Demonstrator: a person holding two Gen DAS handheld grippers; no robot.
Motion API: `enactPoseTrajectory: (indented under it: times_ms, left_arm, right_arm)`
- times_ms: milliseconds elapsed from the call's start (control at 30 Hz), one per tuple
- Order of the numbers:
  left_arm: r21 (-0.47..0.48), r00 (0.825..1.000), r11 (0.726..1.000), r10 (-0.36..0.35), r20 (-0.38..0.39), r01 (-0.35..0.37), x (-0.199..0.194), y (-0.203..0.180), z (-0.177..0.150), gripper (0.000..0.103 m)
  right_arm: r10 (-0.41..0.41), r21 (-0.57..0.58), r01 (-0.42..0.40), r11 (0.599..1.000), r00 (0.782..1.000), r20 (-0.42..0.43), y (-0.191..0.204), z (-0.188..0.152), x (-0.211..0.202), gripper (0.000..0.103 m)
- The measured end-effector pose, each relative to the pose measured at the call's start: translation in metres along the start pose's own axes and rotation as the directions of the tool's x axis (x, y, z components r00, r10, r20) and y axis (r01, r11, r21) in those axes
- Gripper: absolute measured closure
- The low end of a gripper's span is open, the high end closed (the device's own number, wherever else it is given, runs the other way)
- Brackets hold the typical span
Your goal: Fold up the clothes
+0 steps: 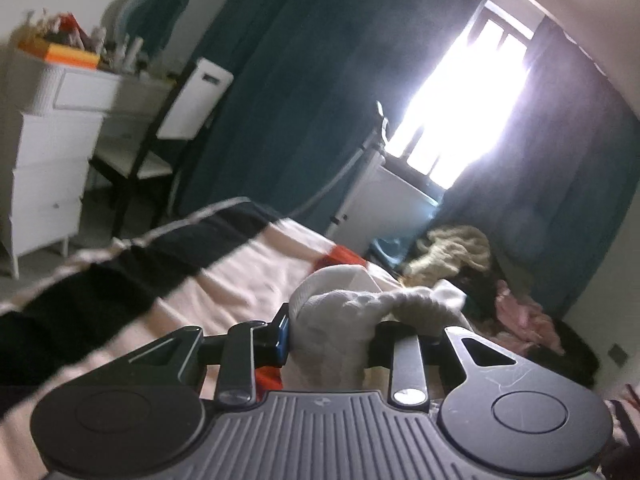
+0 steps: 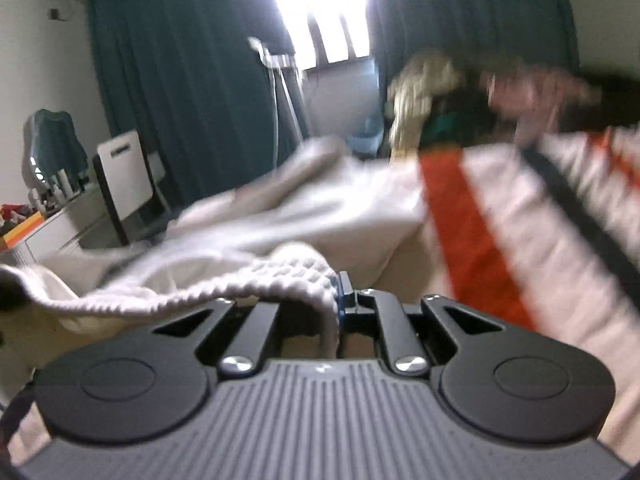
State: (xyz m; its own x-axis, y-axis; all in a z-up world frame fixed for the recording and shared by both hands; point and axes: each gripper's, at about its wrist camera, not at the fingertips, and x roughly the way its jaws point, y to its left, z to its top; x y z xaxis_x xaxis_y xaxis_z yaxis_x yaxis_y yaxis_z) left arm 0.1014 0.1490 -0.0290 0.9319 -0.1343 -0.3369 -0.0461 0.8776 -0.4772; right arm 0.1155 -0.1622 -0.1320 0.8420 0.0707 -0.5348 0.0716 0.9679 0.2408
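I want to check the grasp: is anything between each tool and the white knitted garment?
Nothing visible is. The left tool has the white knitted garment bunched between its fingers, and the right tool pinches its ribbed edge directly, over the striped bed cover.

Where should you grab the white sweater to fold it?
By its thick ribbed edge, one end in each gripper, coming from the near side of the bed. The left gripper and the right gripper both seem shut on the white sweater at that knit band. It is firmer than the loose middle, so the cloth should hang straighter.
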Motion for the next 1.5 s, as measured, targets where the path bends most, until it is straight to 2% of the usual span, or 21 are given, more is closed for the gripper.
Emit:
enactPoseTrajectory:
  times_ms: [100, 167, 233, 300, 367, 467, 500, 567, 600, 633, 667, 833, 900, 1033, 1100, 1133, 1200, 1267, 1367, 1433, 1500]
  left_arm:
    - [-0.02, 0.993, 0.999, -0.032, -0.113, 0.03, -0.009, -0.003, -0.015, 0.071]
    - [0.026, 0.979, 0.999, -0.014, -0.205, 0.02, -0.012, -0.005, -0.027, 0.071]
    - [0.075, 0.958, 0.997, 0.013, -0.288, 0.009, -0.013, -0.006, -0.038, 0.071]
    - [0.09, 0.927, 0.996, 0.035, -0.373, -0.001, -0.01, -0.001, -0.049, 0.07]
    - [0.085, 0.904, 0.996, 0.043, -0.425, -0.008, -0.008, 0.003, -0.058, 0.07]
    - [0.069, 0.898, 0.998, 0.034, -0.438, -0.004, -0.022, 0.007, -0.061, 0.067]
    - [0.06, 0.902, 0.998, 0.022, -0.431, 0.005, -0.029, 0.008, -0.06, 0.064]
    - [0.03, 0.908, 0.999, -0.011, -0.418, 0.026, -0.045, 0.009, -0.058, 0.051]
    - [0.004, 0.909, 0.999, -0.034, -0.415, 0.04, -0.054, 0.012, -0.06, 0.047]
    - [-0.028, 0.909, 0.998, -0.058, -0.413, 0.051, -0.061, 0.016, -0.059, 0.038]
    - [-0.059, 0.91, 0.996, -0.08, -0.406, 0.061, -0.066, 0.018, -0.058, 0.029]
    - [-0.178, 0.923, 0.981, -0.133, -0.362, 0.072, -0.068, 0.025, -0.052, 0.013]
    - [-0.205, 0.919, 0.977, -0.136, -0.37, 0.062, -0.059, 0.027, -0.053, 0.012]
    - [-0.15, 0.897, 0.988, -0.089, -0.433, 0.026, -0.029, 0.019, -0.065, 0.014]
    - [-0.099, 0.883, 0.995, -0.063, -0.466, 0.018, -0.016, 0.012, -0.073, 0.019]
    - [-0.064, 0.877, 0.998, -0.04, -0.478, 0.01, -0.01, 0.008, -0.076, 0.027]
    - [-0.018, 0.886, 1.0, -0.002, -0.465, -0.008, -0.004, 0.004, -0.081, 0.033]
    - [0.012, 0.902, 1.0, 0.025, -0.43, -0.022, -0.003, 0.002, -0.084, 0.052]
    - [0.045, 0.932, 0.999, 0.041, -0.359, -0.027, -0.012, -0.002, -0.078, 0.074]
    - [0.077, 0.961, 0.997, 0.026, -0.274, -0.005, -0.024, -0.014, -0.067, 0.077]
    - [0.156, 0.986, 0.987, -0.022, -0.165, 0.049, -0.04, -0.04, -0.055, 0.079]
  right_arm:
    - [-0.032, -0.049, 0.032, 0.998, 0.999, -0.001, -0.01, 0.001, -0.029, 0.092]
    - [-0.054, -0.082, 0.054, 0.995, 0.999, -0.002, -0.017, 0.001, -0.048, 0.092]
    - [-0.076, -0.114, 0.075, 0.991, 0.997, -0.001, -0.024, 0.002, -0.067, 0.092]
    - [-0.097, -0.147, 0.096, 0.984, 0.995, 0.0, -0.031, 0.002, -0.086, 0.092]
    - [-0.081, -0.07, 0.073, 0.995, 0.99, -0.112, -0.04, -0.008, -0.077, 0.09]
    - [-0.048, -0.005, 0.048, 0.999, 0.991, -0.122, -0.044, -0.007, -0.085, 0.085]
    - [-0.038, 0.017, 0.04, 0.999, 0.992, -0.124, -0.045, -0.007, -0.088, 0.078]
    - [-0.006, 0.067, 0.015, 0.998, 0.992, -0.123, -0.05, -0.008, -0.097, 0.066]
    - [0.015, 0.097, -0.003, 0.995, 0.993, -0.12, -0.054, -0.01, -0.102, 0.052]
    - [0.036, 0.126, -0.021, 0.992, 0.993, -0.117, -0.058, -0.011, -0.107, 0.041]
    - [0.045, 0.142, -0.03, 0.989, 0.993, -0.108, -0.061, -0.013, -0.112, 0.039]
    - [0.112, 0.237, -0.101, 0.966, 0.993, -0.036, -0.073, -0.01, -0.125, 0.035]
    - [0.131, 0.277, -0.124, 0.953, 0.991, -0.006, -0.079, -0.008, -0.126, 0.035]
    - [0.105, 0.307, -0.098, 0.947, 0.994, -0.005, -0.084, -0.006, -0.116, 0.034]
    - [0.108, 0.315, -0.094, 0.944, 0.994, -0.025, -0.083, -0.007, -0.109, 0.034]
    - [0.116, 0.317, -0.099, 0.943, 0.993, -0.034, -0.083, -0.008, -0.105, 0.034]
    - [0.119, 0.312, -0.098, 0.945, 0.992, -0.05, -0.08, -0.009, -0.1, 0.034]
    - [0.119, 0.313, -0.098, 0.945, 0.992, -0.049, -0.078, -0.009, -0.099, 0.034]
    - [0.107, 0.316, -0.094, 0.944, 0.994, -0.023, -0.078, -0.007, -0.103, 0.034]
    - [0.071, 0.34, -0.069, 0.938, 0.997, 0.007, -0.087, -0.005, -0.108, 0.034]
    - [0.033, 0.365, -0.044, 0.93, 0.999, 0.036, -0.096, -0.003, -0.114, 0.034]
